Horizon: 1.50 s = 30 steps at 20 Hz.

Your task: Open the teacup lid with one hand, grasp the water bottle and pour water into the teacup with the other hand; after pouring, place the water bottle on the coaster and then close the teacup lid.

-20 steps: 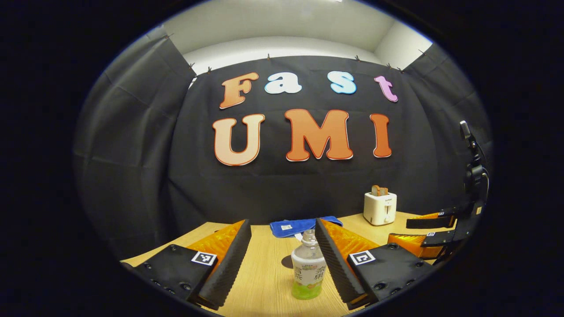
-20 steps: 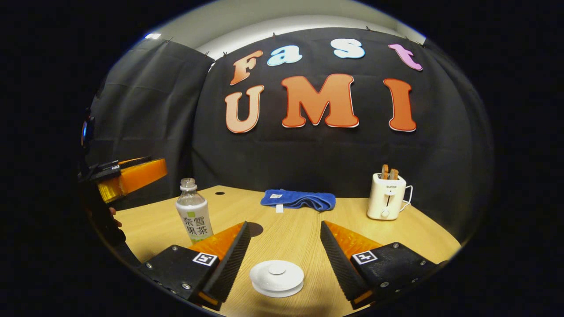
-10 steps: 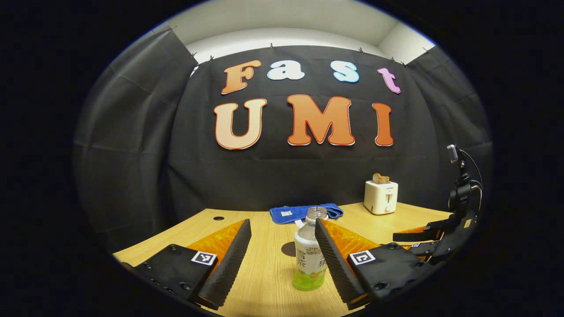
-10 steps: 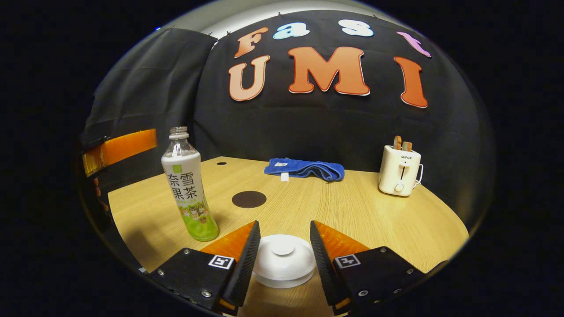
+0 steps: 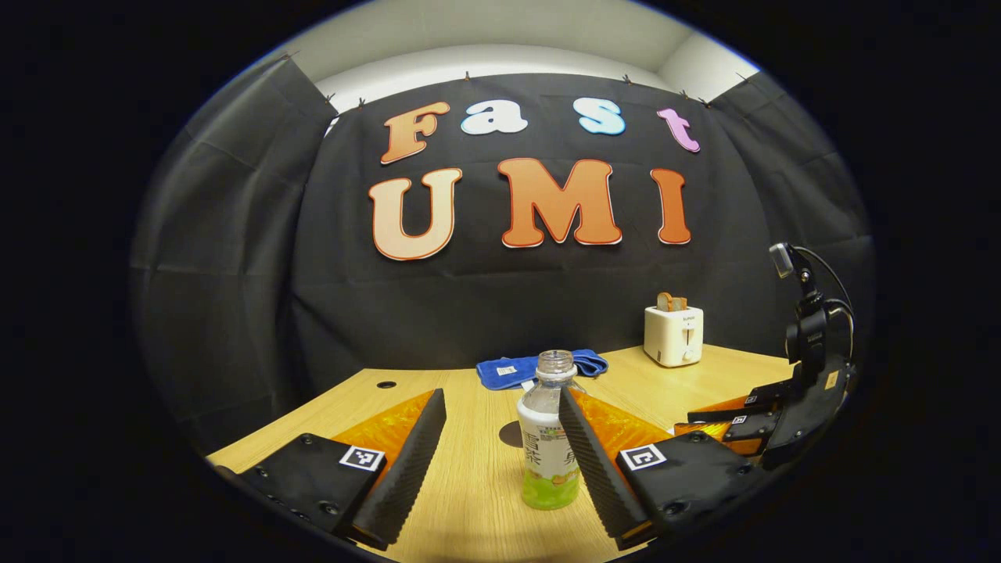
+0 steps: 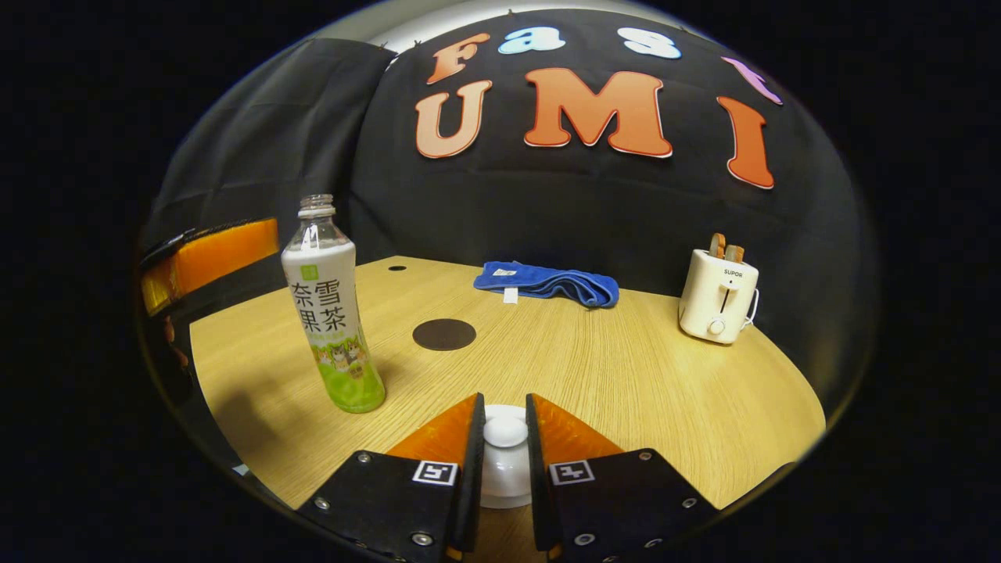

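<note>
lid: white teacup lid [image 6: 504, 450] on table near edge, 6 o'clock in right gripper view; right gripper [image 6: 504, 453] fingers closed on its knob
bottle: water bottle [image 6: 330, 313] upright, uncapped, 9 o'clock of lid; green-white label with printing
left gripper: left gripper [image 5: 500, 453] fingers spread wide, bottle between them, nearer the right finger; contact can't be told
coaster: dark round coaster [image 6: 443, 334], 11 o'clock of lid
surface: light wood table [image 6: 665, 391], black cloth walls
around: blue cloth [image 6: 547, 283] 12 o'clock, white toaster [image 6: 717, 295] 2 o'clock, both well apart from lid
</note>
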Each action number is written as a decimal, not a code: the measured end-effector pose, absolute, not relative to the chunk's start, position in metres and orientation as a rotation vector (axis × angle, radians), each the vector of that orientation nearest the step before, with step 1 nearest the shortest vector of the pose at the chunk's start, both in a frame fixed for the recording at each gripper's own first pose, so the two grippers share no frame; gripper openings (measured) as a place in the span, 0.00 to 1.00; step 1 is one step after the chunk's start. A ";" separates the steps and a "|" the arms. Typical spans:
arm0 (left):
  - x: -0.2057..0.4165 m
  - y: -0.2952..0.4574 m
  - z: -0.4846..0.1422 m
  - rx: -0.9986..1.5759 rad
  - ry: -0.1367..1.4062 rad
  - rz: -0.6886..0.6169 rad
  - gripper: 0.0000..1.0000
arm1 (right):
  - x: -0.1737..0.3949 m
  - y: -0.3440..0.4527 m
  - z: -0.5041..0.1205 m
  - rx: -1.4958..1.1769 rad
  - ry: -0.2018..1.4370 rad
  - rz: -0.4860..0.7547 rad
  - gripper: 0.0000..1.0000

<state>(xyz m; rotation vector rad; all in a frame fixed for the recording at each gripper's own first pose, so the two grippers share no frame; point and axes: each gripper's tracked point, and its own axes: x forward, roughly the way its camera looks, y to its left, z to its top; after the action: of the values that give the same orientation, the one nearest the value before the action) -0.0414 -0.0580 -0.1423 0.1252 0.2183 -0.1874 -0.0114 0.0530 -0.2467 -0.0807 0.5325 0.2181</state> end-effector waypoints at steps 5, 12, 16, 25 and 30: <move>-0.046 -0.068 -0.148 0.118 0.231 -0.223 0.94 | -0.011 0.050 -0.247 -0.051 0.540 0.215 0.20; -0.052 -0.079 -0.169 0.098 0.284 -0.270 0.92 | -0.009 0.049 -0.232 -0.012 0.515 0.218 0.20; -0.052 -0.090 -0.185 0.095 0.310 -0.295 0.94 | -0.009 0.048 -0.216 0.018 0.484 0.229 0.20; -0.043 -0.096 -0.225 0.102 0.392 -0.291 0.94 | -0.010 0.039 -0.179 0.013 0.407 0.214 0.19; -0.041 -0.090 -0.250 0.098 0.467 -0.276 0.90 | -0.010 0.035 -0.163 0.019 0.378 0.206 0.19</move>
<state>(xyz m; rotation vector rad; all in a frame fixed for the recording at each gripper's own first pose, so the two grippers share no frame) -0.0412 -0.0903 -0.2499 0.0978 0.4667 -0.2764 -0.0096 0.0351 -0.1627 0.0193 0.3777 0.2060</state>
